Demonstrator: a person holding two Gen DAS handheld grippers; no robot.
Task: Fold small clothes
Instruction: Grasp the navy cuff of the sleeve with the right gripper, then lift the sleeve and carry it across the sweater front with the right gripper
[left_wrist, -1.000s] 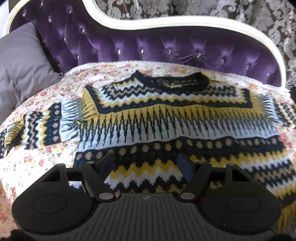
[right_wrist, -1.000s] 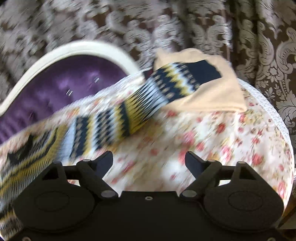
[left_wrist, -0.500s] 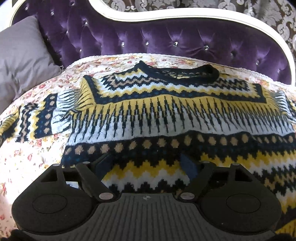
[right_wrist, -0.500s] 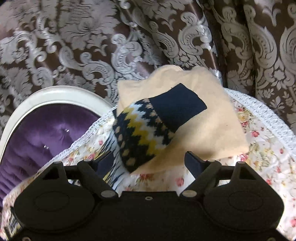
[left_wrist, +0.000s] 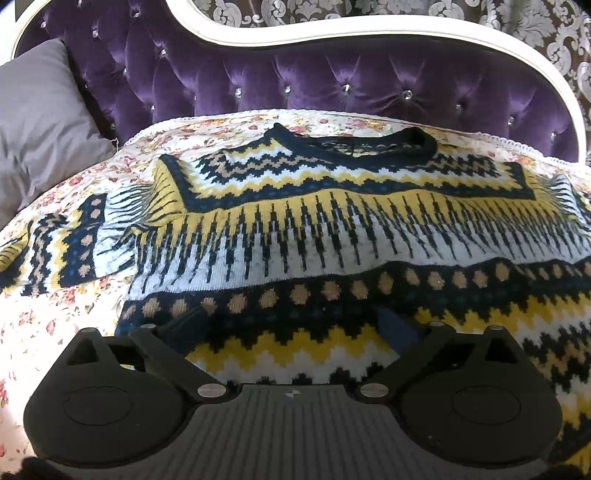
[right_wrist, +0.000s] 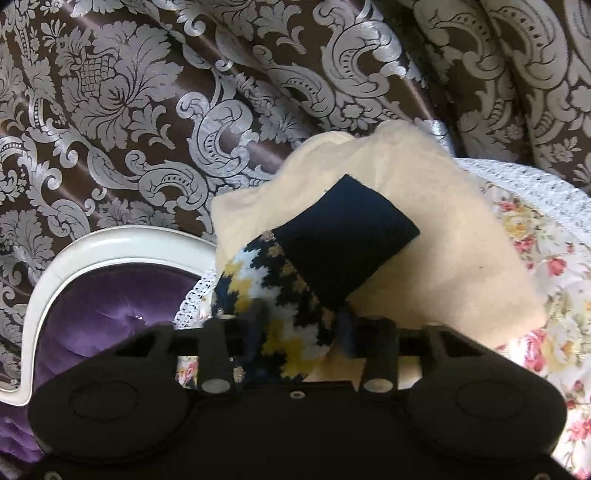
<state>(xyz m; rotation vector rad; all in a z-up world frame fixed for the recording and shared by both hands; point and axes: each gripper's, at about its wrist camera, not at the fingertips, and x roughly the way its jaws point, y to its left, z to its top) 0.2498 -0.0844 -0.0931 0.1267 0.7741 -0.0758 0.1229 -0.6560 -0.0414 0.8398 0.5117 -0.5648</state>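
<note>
The patterned sweater (left_wrist: 332, 229) lies spread flat on the bed's floral cover (left_wrist: 55, 317), with its dark neckline toward the purple headboard (left_wrist: 332, 85). In the left wrist view the lower hem of the sweater is hidden behind the body of the left gripper (left_wrist: 291, 325), and the sweater's right side runs out of the frame. The jaws of this gripper stand wide apart, released, over the lower part of the sweater; whether the fingertips touch the knit I cannot tell. A grey pillow (left_wrist: 40, 122) leans beside the headboard, cut off at the left edge.

In the right wrist view only the end of one sleeve (right_wrist: 306, 280) is visible, with its dark cuff resting on a cream cloth (right_wrist: 443, 236) that lies near the headboard's white frame. The right gripper (right_wrist: 301, 325) has its jaws drawn in on both sides of the sleeve; they are blurred, so I cannot tell if they really clench it. Behind hangs a brown damask curtain (right_wrist: 147, 110)
</note>
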